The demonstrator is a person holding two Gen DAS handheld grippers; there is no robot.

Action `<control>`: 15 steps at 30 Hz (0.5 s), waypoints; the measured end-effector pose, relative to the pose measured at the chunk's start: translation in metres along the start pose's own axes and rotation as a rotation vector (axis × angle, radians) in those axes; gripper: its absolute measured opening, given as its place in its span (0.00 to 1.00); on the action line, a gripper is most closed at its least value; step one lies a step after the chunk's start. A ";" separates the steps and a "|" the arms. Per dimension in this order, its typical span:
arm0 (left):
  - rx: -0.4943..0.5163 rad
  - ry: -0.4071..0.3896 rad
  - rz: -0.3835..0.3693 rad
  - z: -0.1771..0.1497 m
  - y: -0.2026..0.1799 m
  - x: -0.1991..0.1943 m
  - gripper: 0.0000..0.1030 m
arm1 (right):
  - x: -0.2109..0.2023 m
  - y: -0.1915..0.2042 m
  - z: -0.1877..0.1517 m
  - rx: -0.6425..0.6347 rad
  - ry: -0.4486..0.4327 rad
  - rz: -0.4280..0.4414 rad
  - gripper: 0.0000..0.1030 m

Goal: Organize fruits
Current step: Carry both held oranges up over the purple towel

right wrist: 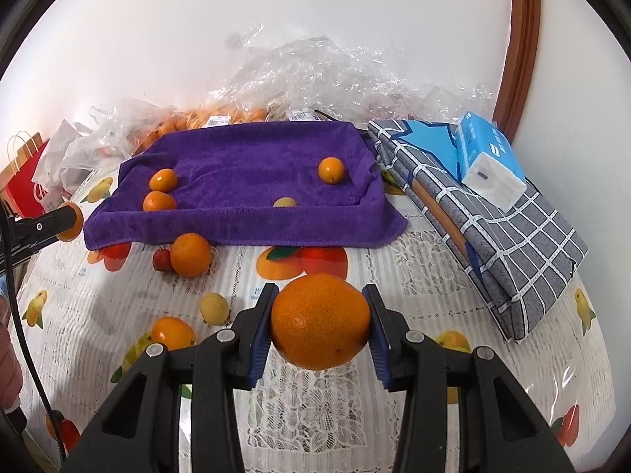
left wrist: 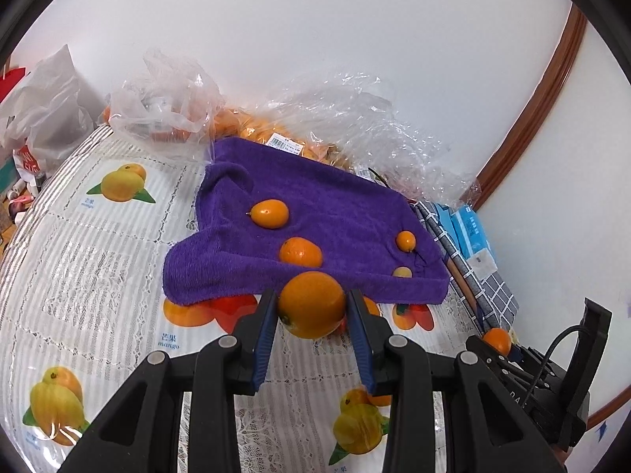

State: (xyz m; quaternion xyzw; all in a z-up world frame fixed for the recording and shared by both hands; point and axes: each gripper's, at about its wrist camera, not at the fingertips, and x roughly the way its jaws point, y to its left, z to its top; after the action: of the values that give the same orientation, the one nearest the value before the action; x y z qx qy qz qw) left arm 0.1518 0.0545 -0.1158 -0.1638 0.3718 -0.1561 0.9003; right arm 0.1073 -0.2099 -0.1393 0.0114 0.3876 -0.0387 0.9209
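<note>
We have a fruit in each hand: the left tongs (left wrist: 311,307) are clenched on a small orange (left wrist: 311,303), and the right tongs (right wrist: 320,325) are clenched on a larger orange (right wrist: 320,321), both held clear of the tabletop (right wrist: 394,276) in front of the purple towel (right wrist: 244,181). The towel seems to be draped over a shallow tray, and four small fruits lie in it: two at the left (right wrist: 161,179), one at the back right (right wrist: 330,169) and a pale one (right wrist: 284,202) near the front edge. More fruit lies loose on the tabletop, among it another orange (right wrist: 190,254) beside a small red fruit (right wrist: 161,260), a pale yellow one (right wrist: 213,307) and one more orange (right wrist: 172,333). We judge these oranges to be light and firm, with a pebbled skin that gives the blue pads fair purchase, but round enough to roll or squirt out if squeezed off-centre. Both are gripped across the widest part, pads on opposite sides, which we think is the right place to hold them. Pressing harder would only bruise the skin. Set down on the soft towel, they should settle, though a drop from height might send them rolling into their neighbours. The small oval fruits look more delicate and slippery, and we would take those across the short axis.
</note>
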 end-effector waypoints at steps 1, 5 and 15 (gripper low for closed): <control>0.000 -0.002 0.002 0.001 0.000 0.000 0.33 | 0.000 0.001 0.002 -0.002 -0.001 0.001 0.41; -0.007 -0.013 0.002 0.009 -0.001 -0.002 0.33 | 0.001 0.002 0.010 -0.006 -0.013 0.005 0.41; 0.003 -0.050 -0.003 0.033 -0.003 -0.006 0.33 | 0.004 0.005 0.037 -0.018 -0.047 0.004 0.41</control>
State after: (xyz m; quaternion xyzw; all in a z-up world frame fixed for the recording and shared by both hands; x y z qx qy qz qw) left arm 0.1708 0.0605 -0.0885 -0.1668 0.3487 -0.1539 0.9093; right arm 0.1366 -0.2074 -0.1161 0.0029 0.3661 -0.0337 0.9299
